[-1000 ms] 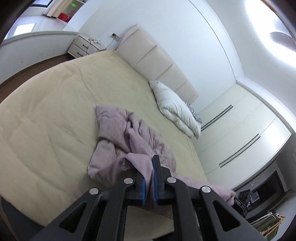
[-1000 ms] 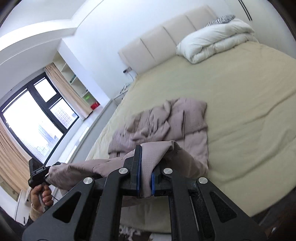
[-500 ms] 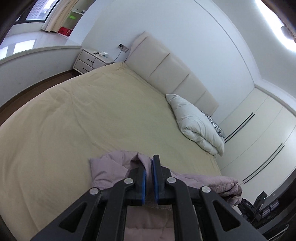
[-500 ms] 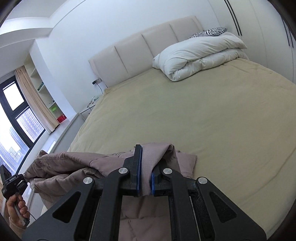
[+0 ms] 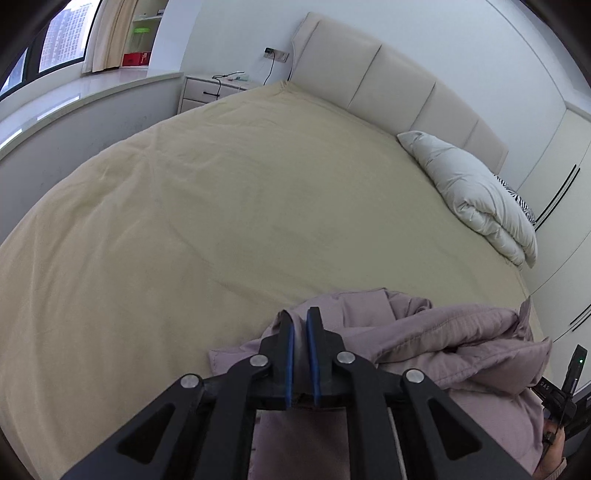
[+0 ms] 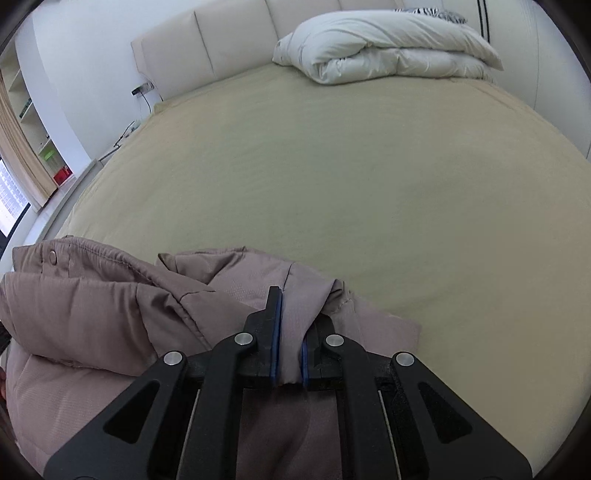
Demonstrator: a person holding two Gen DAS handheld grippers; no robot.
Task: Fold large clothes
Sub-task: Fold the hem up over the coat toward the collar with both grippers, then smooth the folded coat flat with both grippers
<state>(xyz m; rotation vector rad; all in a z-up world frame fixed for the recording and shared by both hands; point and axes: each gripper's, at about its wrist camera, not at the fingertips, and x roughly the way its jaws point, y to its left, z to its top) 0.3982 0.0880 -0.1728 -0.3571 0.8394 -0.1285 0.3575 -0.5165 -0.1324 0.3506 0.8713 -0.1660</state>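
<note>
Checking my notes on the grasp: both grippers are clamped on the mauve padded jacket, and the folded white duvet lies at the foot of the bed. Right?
Not quite. The folded white duvet lies against the headboard, as the right wrist view shows. Both the left gripper and right gripper do clamp the mauve padded jacket.

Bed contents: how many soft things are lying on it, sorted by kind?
Puffer jacket, mauve: 1
Folded duvet, white: 1
Zebra-print pillow: 1
Total: 3

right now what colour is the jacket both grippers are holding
Dusty mauve-pink, a quilted jacket; it shows best in the right wrist view.
</note>
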